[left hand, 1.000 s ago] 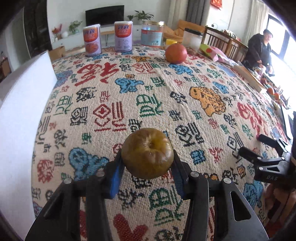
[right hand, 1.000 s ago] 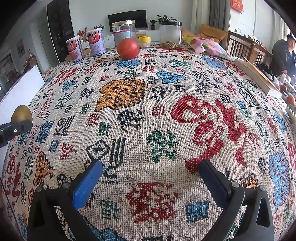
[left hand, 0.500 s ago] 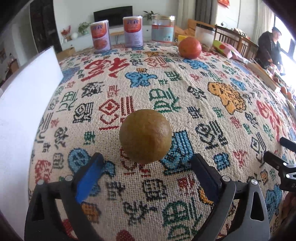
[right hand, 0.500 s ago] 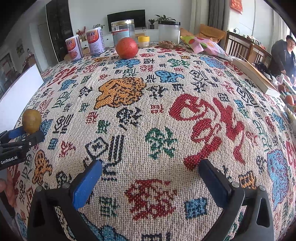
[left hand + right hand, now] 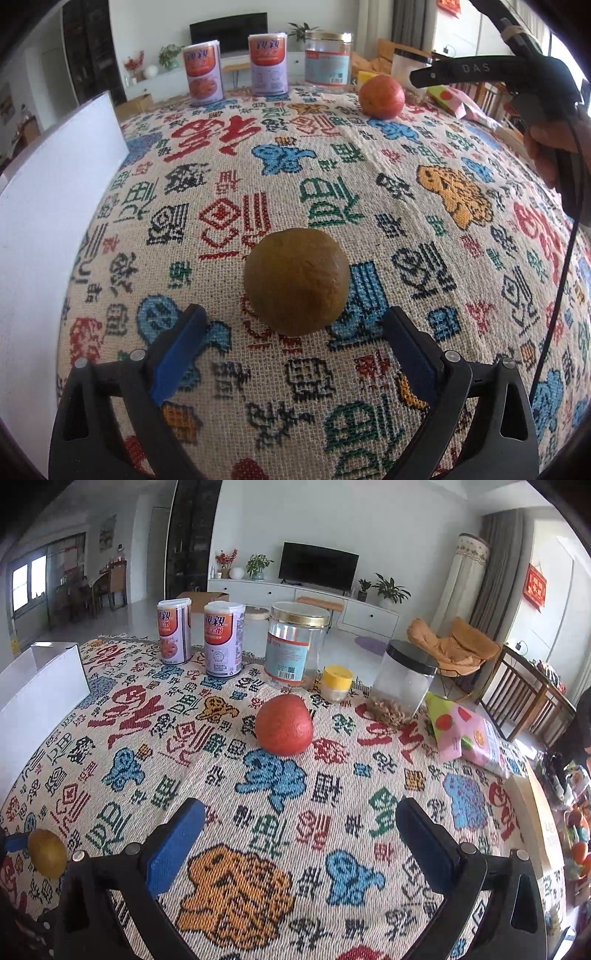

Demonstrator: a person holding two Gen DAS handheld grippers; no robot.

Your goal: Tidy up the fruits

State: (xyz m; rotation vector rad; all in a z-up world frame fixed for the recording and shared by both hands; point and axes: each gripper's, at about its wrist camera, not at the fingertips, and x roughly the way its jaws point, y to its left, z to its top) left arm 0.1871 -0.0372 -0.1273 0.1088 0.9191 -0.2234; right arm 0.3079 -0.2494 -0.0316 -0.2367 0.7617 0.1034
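Note:
A brown-green round fruit [image 5: 296,281] rests on the patterned tablecloth [image 5: 332,177], just ahead of my open left gripper [image 5: 293,349], whose blue pads do not touch it. It also shows at the far left of the right wrist view [image 5: 47,853]. A red-orange fruit [image 5: 283,724] sits further back on the cloth, ahead of my open, empty right gripper [image 5: 300,840]. In the left wrist view the red-orange fruit [image 5: 382,97] is at the far right, with the right gripper [image 5: 480,70] raised beside it.
A white box [image 5: 48,206] stands along the left side. At the back are two printed cans [image 5: 224,644], a clear jar with a gold lid [image 5: 295,646], a small yellow-lidded jar [image 5: 336,683], a black-lidded jar [image 5: 402,681] and a snack bag [image 5: 465,734].
My left gripper has opened and let go of the brown-green fruit, which now lies on the cloth. My right gripper has lifted and moved toward the back, close to the red-orange fruit.

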